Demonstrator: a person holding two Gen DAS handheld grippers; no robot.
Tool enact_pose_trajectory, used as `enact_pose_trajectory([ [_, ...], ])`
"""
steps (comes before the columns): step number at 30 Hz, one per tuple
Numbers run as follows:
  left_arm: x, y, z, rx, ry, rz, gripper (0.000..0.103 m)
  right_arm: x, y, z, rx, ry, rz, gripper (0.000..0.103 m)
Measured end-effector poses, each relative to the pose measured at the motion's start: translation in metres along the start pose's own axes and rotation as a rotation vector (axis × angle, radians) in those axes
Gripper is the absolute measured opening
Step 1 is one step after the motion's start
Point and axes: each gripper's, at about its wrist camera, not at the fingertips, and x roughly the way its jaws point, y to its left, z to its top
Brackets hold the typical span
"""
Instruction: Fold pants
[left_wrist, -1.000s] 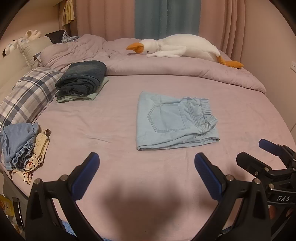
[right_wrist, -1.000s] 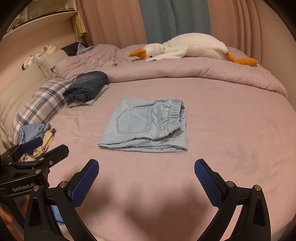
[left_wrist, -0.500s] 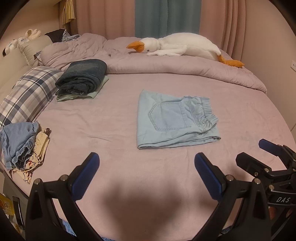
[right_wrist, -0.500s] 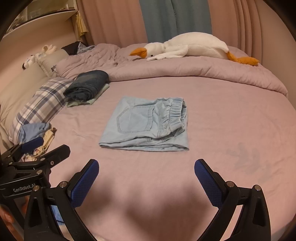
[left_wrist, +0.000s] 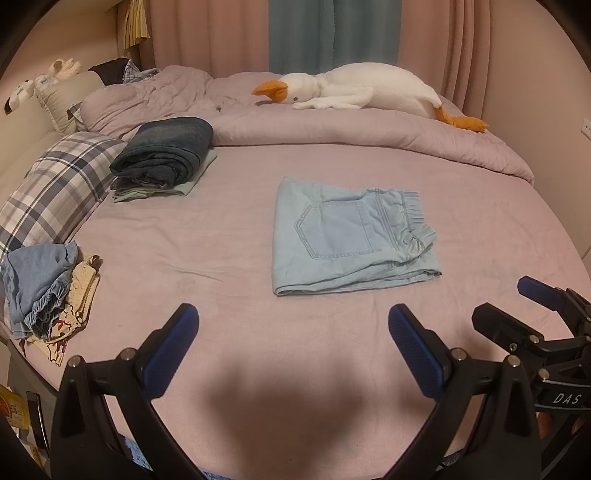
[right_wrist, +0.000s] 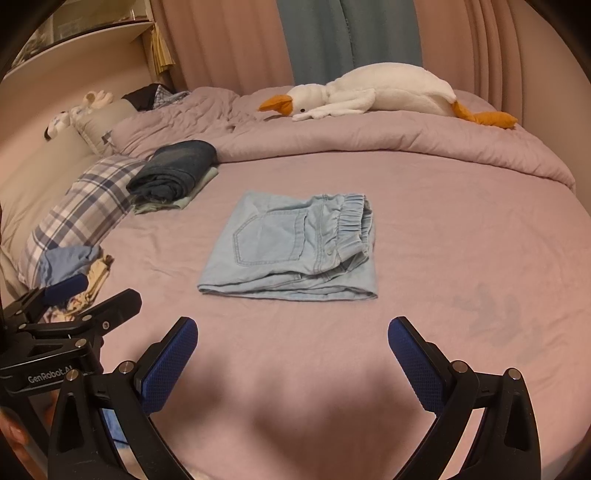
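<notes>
Bed (left_wrist: 229, 258) is covered with a mauve sheet; a bunched duvet (left_wrist: 369, 133) is seen along the far side, pink and teal curtains (right_wrist: 332, 37) behind it. Pants (left_wrist: 351, 240), light blue, are laid folded flat mid-bed, pocket up. A goose plush (left_wrist: 369, 92) is laid on the duvet. Dark folded jeans (left_wrist: 162, 151) are stacked beside a plaid pillow (left_wrist: 55, 192); crumpled clothes (left_wrist: 40, 284) are noted at the bed's edge. Left gripper (left_wrist: 291, 338) and right gripper (right_wrist: 291, 349) are held over the near sheet, fingers spread wide, nothing held, apart from the pants.
</notes>
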Motion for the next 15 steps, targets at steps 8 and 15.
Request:
enact_pose_trajectory([
  [8,-0.0007,0.0001,-0.0007,0.002,0.001,-0.005,0.102,0.0002,0.0001,-0.0017,0.003,0.002,0.003,0.102],
  [15,-0.0012,0.0017,-0.0008,0.001,0.006,-0.019,0.102,-0.0017,-0.0019,-0.0020,-0.004,0.004,0.006,0.102],
])
